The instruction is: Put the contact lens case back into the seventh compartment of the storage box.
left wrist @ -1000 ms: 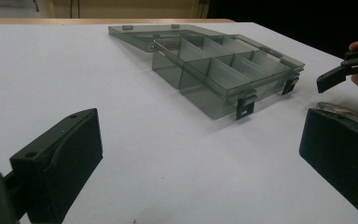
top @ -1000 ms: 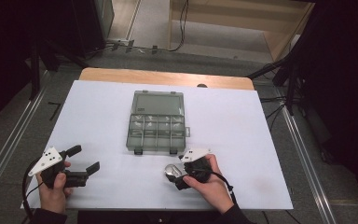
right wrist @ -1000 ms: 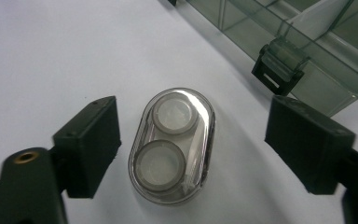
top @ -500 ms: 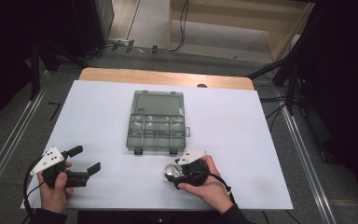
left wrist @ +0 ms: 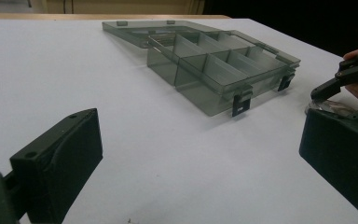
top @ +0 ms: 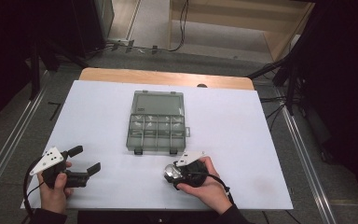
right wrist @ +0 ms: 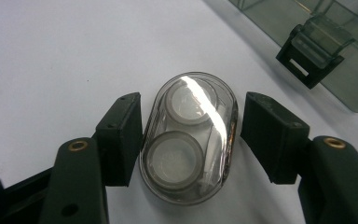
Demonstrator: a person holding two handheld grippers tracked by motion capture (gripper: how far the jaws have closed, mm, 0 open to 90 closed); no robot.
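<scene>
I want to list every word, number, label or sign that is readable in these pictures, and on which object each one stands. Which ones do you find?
None can be read.
Compartment box: a small dark mark on its lid in the high view, too small and blurred to read.
Small clear case between the jaws of the right tool: no print visible, only glare.
White table cover: no print visible.
Left tool: no marking visible on its jaws.

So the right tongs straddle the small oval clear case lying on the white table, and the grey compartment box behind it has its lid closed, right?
Not quite. The compartment box is open: the left gripper view shows its lid laid back flat and the dividers exposed. The rest holds: the right tongs straddle the oval clear case on the white table.
</scene>
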